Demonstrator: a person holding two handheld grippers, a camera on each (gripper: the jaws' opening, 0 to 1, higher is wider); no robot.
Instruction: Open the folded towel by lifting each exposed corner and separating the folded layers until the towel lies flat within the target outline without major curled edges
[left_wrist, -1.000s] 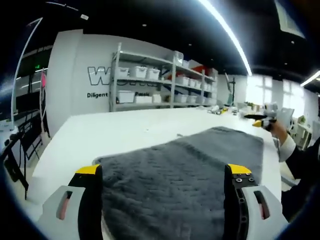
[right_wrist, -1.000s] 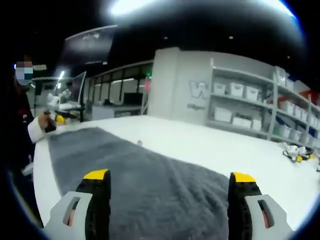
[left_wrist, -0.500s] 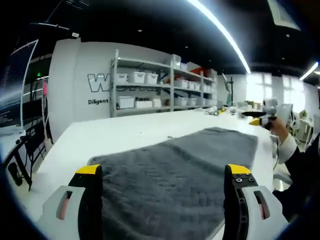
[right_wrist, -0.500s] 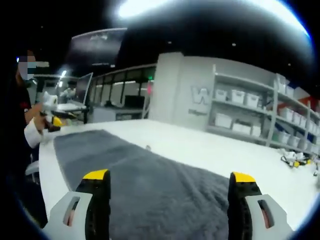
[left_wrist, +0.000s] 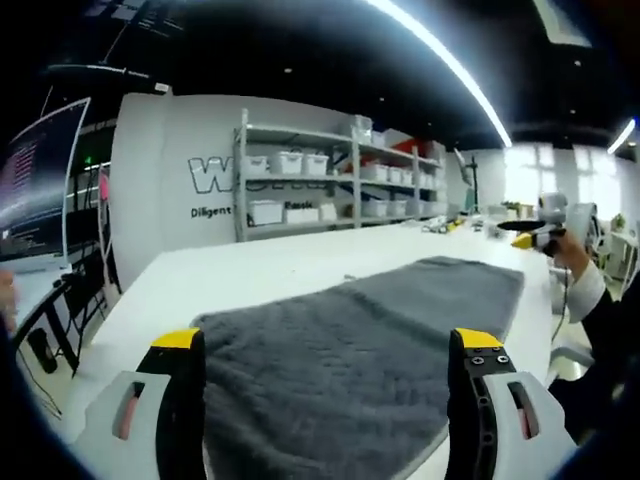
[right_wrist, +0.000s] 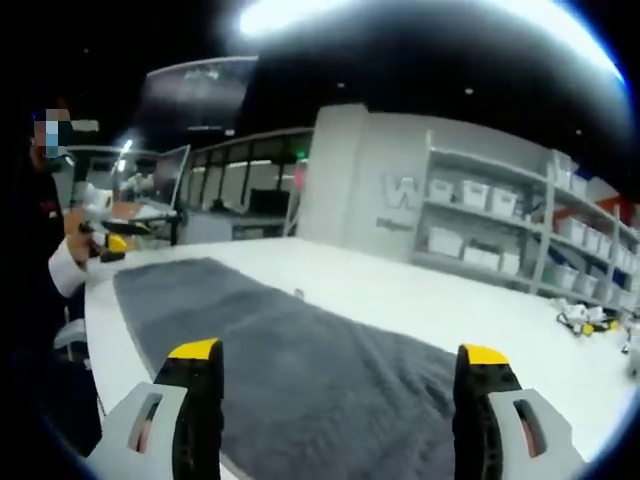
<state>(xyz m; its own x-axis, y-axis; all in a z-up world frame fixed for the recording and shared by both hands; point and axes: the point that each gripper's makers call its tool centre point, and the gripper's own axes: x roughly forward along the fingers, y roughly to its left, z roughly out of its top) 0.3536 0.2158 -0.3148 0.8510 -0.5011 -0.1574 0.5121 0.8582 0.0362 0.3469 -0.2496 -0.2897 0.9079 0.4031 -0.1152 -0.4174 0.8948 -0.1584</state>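
big grey towel (left_wrist: 350, 350) spread on the white counter (left_wrist: 240, 275)
both tongs (left_wrist: 325, 345) (right_wrist: 335, 355) have lifted a little, open and empty; towel looks flat, nearly done.

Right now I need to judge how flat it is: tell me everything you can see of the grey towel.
The grey towel is thick, plush, with a faint ribbed texture. It lies spread in a long strip on the white table, flat, with no visibly curled edges or lifted corners. Both grippers' open jaws frame it without gripping it.
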